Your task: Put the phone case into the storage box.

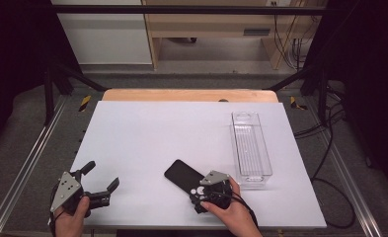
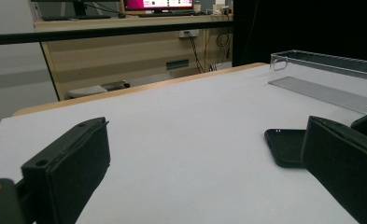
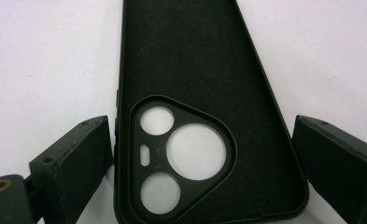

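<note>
A black phone case (image 1: 181, 174) lies flat on the white table (image 1: 147, 133), inner side up, with its triangular camera cut-out toward the person. My right gripper (image 1: 200, 191) is open and straddles that camera end. In the right gripper view the case (image 3: 195, 70) runs up between the two jaws; the left one is almost against its edge and the right one stands a little apart. My left gripper (image 1: 102, 174) is open near the front left corner of the table with nothing between its fingers. In the left gripper view the case (image 2: 286, 144) lies off to the right.
A long clear plastic bin (image 1: 251, 143) stands at the right side of the table, just beyond my right gripper; the same bin (image 2: 321, 70) appears at the far right in the left gripper view. A wooden board edge (image 1: 189, 95) borders the table's far side.
</note>
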